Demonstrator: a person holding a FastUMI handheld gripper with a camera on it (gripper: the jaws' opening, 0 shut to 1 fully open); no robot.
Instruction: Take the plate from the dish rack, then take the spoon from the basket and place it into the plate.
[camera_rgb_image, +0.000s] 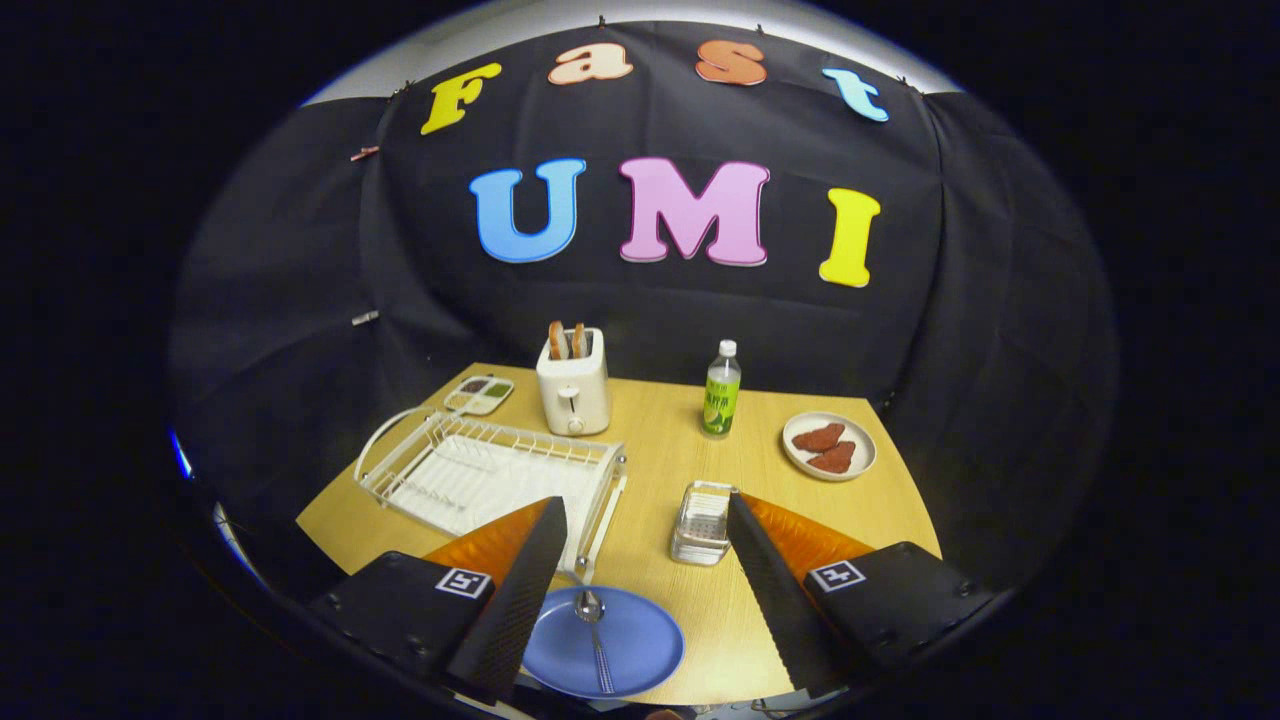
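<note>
A blue plate (625, 650) lies flat on the wooden table, low between my two fingers and nearer the left one. A metal spoon (594, 625) rests in it, bowl pointing away from me. The white wire dish rack (480, 470) stands beyond the left finger with no dishes in it. A small clear basket (702, 522) sits just inside the right finger, holding nothing. My gripper (645, 510) hovers above the table with its fingers wide apart and nothing between them.
A white toaster (573, 388) with two slices stands behind the rack, next to a small divided dish (479, 394). A green-labelled bottle (721, 392) is mid-table at the back. A pale plate (829, 446) with reddish food sits at the far right.
</note>
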